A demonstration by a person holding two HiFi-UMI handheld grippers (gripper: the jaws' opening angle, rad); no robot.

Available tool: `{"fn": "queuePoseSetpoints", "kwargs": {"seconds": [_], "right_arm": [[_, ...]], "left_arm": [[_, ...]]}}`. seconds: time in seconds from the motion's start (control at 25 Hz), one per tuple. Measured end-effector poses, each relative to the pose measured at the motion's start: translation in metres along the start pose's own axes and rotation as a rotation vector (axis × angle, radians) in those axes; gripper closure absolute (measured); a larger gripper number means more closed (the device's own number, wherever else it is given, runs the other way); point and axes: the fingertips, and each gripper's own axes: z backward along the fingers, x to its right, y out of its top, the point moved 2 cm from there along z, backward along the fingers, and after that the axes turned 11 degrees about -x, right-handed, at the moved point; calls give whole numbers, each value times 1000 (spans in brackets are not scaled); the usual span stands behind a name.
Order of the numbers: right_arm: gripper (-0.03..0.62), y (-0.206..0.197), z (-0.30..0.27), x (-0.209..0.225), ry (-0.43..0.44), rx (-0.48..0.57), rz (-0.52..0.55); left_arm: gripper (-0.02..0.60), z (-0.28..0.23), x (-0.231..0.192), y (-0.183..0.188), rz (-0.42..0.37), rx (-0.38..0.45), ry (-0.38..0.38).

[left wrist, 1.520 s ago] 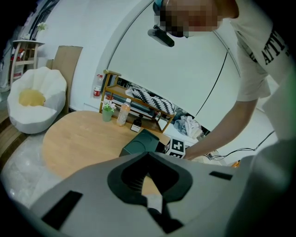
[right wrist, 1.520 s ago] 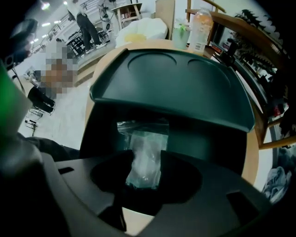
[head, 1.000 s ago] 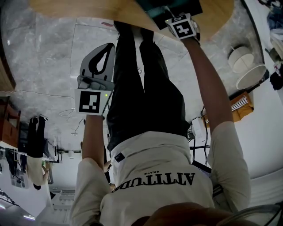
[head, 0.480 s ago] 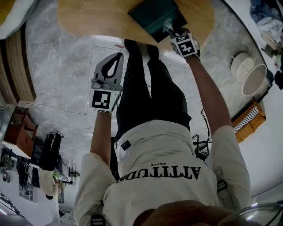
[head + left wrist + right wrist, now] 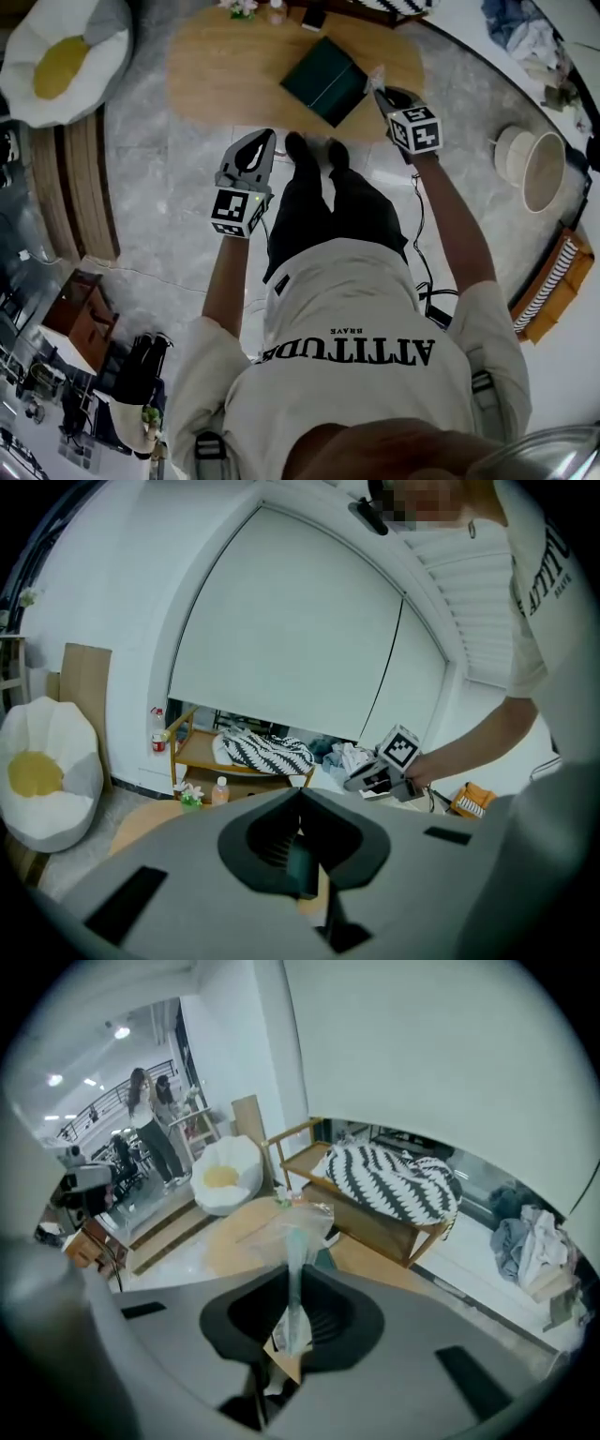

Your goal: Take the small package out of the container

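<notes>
A dark green box (image 5: 325, 80) stands on the oval wooden table (image 5: 225, 66). My right gripper (image 5: 382, 91) hovers just right of the box, shut on a small clear plastic package (image 5: 377, 73). In the right gripper view the package (image 5: 298, 1241) stands thin and upright between the pads, its top fanning out above the right gripper (image 5: 296, 1274). My left gripper (image 5: 265, 136) is over the floor in front of the table, jaws together with nothing between them. The left gripper view shows the left gripper (image 5: 300, 791) with its tips meeting, and the right gripper (image 5: 380, 775) beyond.
A white and yellow beanbag (image 5: 61, 56) lies left of the table. Small bottles (image 5: 220, 789) stand at the table's far end. A wooden bench with a striped cushion (image 5: 394, 1185) runs behind. Two round white baskets (image 5: 539, 169) sit on the floor at the right. People (image 5: 155, 1129) stand far off.
Both grippers have risen away from the table. The right one came up from the green box with the clear package in its jaws. The left stays shut.
</notes>
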Motion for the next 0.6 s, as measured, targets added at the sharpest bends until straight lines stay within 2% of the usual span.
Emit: {"fn": "queuePoseSetpoints", "kwargs": {"seconds": [0.24,0.6], "right_arm": [[533,24,111,-9,65,257,-102],[533,10,262,-3,44,507,-150]], "left_arm": [[560,24,-1,41,-45,18,-10],[560,76,45,102,-69,140,25]]}}
